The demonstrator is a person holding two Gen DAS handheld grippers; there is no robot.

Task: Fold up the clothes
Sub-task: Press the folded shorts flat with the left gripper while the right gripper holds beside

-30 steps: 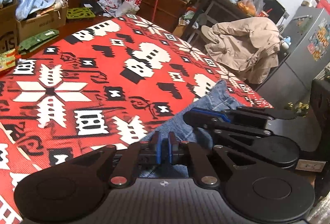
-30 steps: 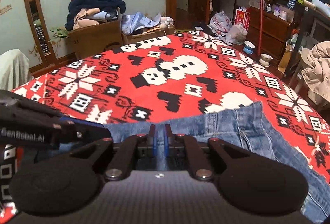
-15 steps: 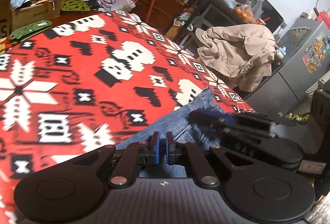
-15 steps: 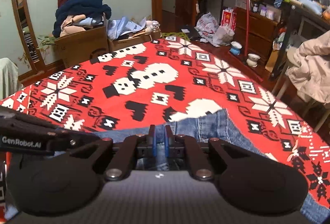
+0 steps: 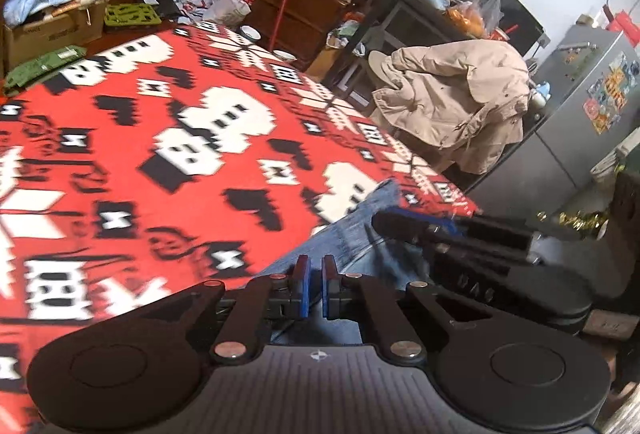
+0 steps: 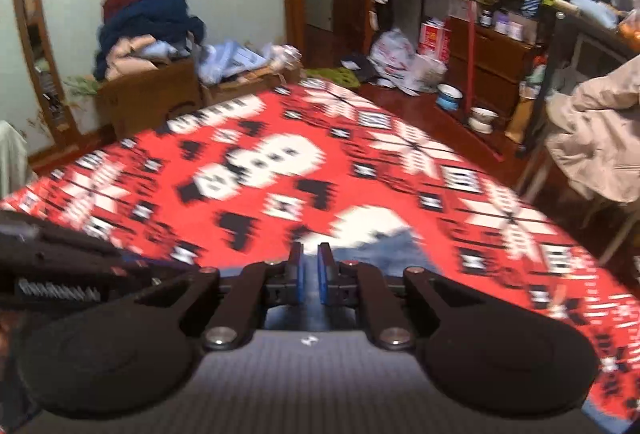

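While both wrist views are smeared by motion, we log what reads clearly. Blue denim garment, probably jeans (image 5: 352, 230), lies at the lower centre of the left wrist frame on the red, white and black snowman-patterned cloth (image 5: 200, 154) covering the desk. In the right wrist frame the same denim shows at lower centre, just past the fingertips.

Left claw (image 5: 312, 284): blue pads drawn to a narrow slot, denim seen through and under it; we judge it clamped on a fold of the fabric, though the contact itself is hidden by the housing. Right claw (image 6: 310, 274): same narrow slot, denim directly beyond it, likewise judged to be pinching the cloth. The right claw also appears at the right middle of the left frame, lying over the denim, close beside the left one.

Step in hand, as a judgement: both claws carry one edge of the jeans across the desk, either to spread it or to lay a fold; the frames do not settle which.

Next move calls for keeping both pinches level and equally tensioned, so the edge lands straight without bunching.
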